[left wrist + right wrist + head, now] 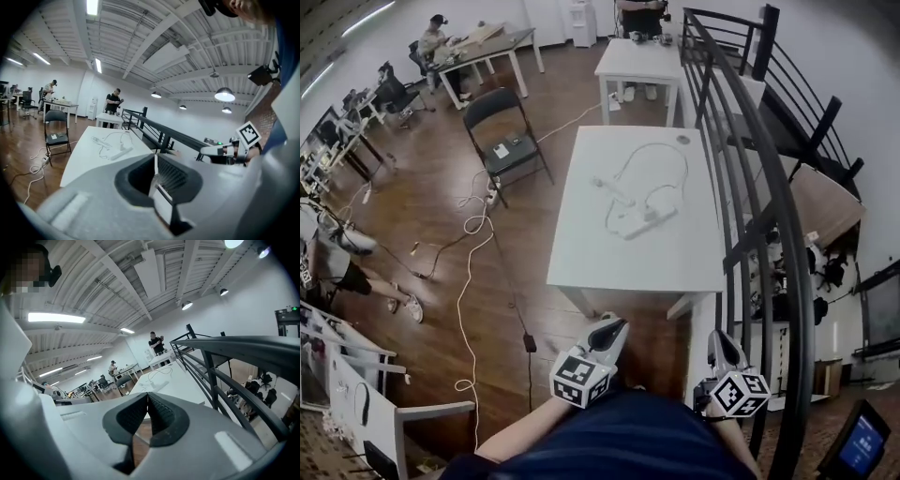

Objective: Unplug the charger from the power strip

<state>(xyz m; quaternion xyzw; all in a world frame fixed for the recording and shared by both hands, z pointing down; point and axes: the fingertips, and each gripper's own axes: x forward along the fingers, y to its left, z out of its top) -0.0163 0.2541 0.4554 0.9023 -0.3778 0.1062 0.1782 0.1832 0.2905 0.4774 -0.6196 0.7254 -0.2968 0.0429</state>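
Matt white table (600,255), glossy wooden floor (441,192)

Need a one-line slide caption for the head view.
Left gripper and right gripper, both shut and empty, held short of the table bearing the power strip and charger.

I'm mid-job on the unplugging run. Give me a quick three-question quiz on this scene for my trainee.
1. True or false: the left gripper is clamped on the power strip.
2. The power strip lies on: A) the white table; B) the folding chair; C) the floor.
3. Fill in: the right gripper is ____ (open/shut) and holds nothing.
Key: 1 false; 2 A; 3 shut.
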